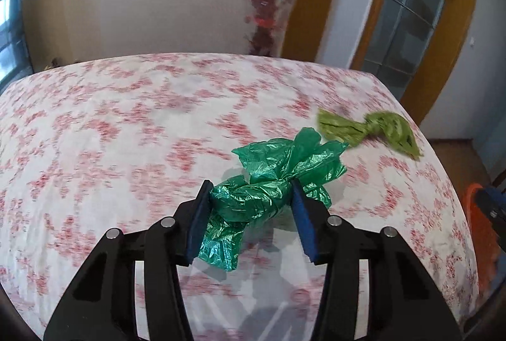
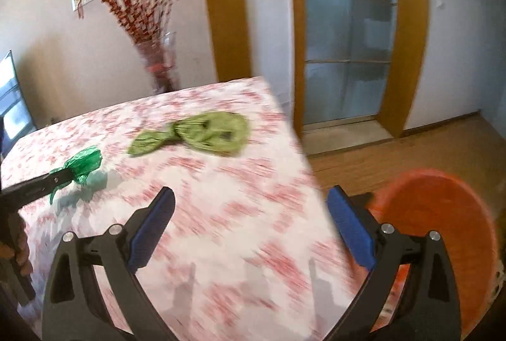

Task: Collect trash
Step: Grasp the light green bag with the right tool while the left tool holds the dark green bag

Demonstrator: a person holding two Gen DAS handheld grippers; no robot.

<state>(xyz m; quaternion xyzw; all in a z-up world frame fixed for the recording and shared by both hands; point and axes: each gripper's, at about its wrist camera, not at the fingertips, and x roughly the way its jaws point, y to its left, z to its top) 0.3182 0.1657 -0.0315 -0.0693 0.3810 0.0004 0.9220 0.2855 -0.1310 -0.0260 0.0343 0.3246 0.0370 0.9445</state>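
Observation:
A crumpled dark green plastic bag (image 1: 268,182) sits between the blue pads of my left gripper (image 1: 251,194), which is shut on it just above the flowered tablecloth (image 1: 126,126). The right wrist view shows the same bag (image 2: 83,164) at the left, held by that gripper (image 2: 60,178). A knotted light green bag (image 1: 367,129) lies on the cloth near the table's right edge; it appears again (image 2: 202,133) ahead of my right gripper (image 2: 249,198). That gripper stands open and empty over the table's near right corner.
An orange bin (image 2: 442,214) stands on the wooden floor beside the table's right edge, also glimpsed (image 1: 477,227) at the far right. A vase of red branches (image 2: 155,62) stands behind the table. A glass door with wooden frame (image 2: 348,40) is beyond. A hand (image 2: 22,252) holds the left tool.

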